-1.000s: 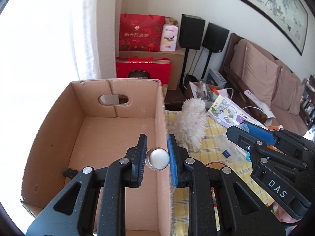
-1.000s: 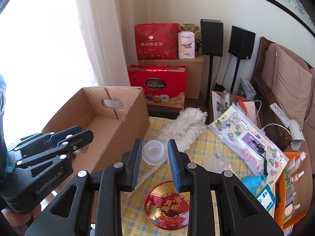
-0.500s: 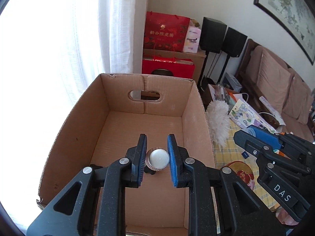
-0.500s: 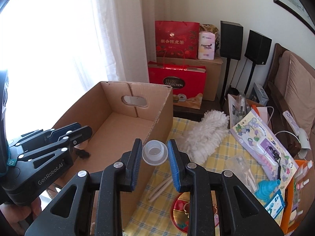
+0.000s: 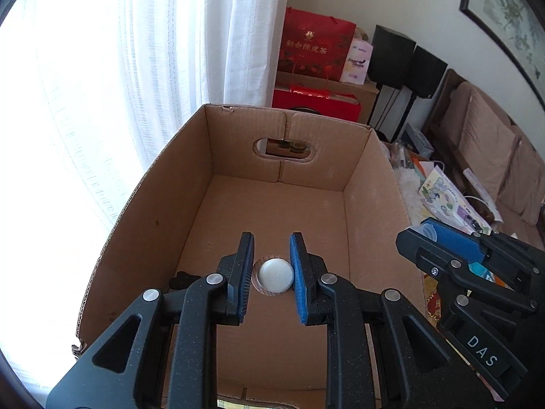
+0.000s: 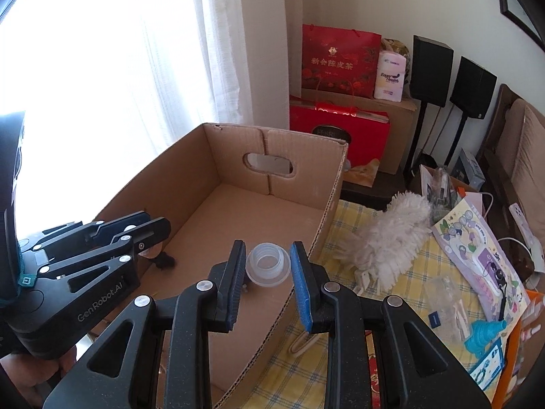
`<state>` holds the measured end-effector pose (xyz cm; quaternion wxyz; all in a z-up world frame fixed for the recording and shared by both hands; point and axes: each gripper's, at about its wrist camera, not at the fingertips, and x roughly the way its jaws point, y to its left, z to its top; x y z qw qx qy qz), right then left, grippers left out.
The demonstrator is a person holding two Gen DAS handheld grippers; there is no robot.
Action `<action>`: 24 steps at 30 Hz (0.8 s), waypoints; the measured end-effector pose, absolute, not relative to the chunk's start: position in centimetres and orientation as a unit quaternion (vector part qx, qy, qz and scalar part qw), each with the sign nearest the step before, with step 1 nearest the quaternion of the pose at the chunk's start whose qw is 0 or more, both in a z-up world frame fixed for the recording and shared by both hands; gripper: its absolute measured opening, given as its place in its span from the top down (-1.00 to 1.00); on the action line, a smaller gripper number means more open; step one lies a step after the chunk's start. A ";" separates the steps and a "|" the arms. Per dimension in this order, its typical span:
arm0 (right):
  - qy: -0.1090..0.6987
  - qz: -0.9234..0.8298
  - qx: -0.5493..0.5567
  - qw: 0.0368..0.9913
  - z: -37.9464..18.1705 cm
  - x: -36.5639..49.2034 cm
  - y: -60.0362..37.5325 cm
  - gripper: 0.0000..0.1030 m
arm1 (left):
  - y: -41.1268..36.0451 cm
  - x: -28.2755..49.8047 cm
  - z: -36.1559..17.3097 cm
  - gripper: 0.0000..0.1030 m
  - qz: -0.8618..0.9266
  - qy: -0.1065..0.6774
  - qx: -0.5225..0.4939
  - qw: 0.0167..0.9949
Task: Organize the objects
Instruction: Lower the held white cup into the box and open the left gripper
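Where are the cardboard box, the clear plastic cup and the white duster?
cardboard box (image 6: 235,156): right wrist view, far wall.
clear plastic cup (image 6: 267,264): right wrist view, its rim.
white duster (image 6: 391,235): right wrist view, fluffy head.

Checked-cloth table (image 6: 419,283): cardboard box (image 6: 327,218), white duster (image 6: 391,238), booklet (image 6: 477,245) etc.

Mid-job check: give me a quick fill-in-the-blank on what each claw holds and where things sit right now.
1. The left claw grips a round ____-topped knob over the box.
2. The right claw holds a clear plastic ____.
3. A small black item lies ____ the box.
4. The white duster lies on the ____ tablecloth.

Missing words: white; cup; inside; yellow checked
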<state>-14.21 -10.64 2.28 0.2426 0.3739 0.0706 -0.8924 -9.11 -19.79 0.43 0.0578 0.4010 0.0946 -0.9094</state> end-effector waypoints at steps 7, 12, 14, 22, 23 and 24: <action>0.074 -0.885 0.382 0.255 1.2 -14.3 -11.8 0.47 | -20.5 -8.9 0.0 0.61 -0.907 0.098 0.405 0.065; 0.078 -0.881 0.386 0.261 0.6 -14.3 -12.5 0.47 | -20.6 -9.0 -0.3 0.61 -0.905 0.100 0.409 0.066; 0.080 -0.879 0.388 0.263 0.3 -14.2 -12.7 0.47 | -20.7 -9.0 -0.4 0.60 -0.904 0.102 0.410 0.067; 0.078 -0.881 0.389 0.258 0.1 -14.3 -12.7 0.03 | -21.5 -8.9 -0.4 0.24 -0.903 0.111 0.408 0.079; 0.076 -0.882 0.388 0.256 0.1 -14.3 -12.5 -0.02 | -21.7 -8.9 -0.3 0.21 -0.903 0.113 0.407 0.079; 0.075 -0.883 0.387 0.256 0.2 -14.3 -12.5 -0.07 | -21.8 -8.9 -0.2 0.11 -0.904 0.113 0.404 0.082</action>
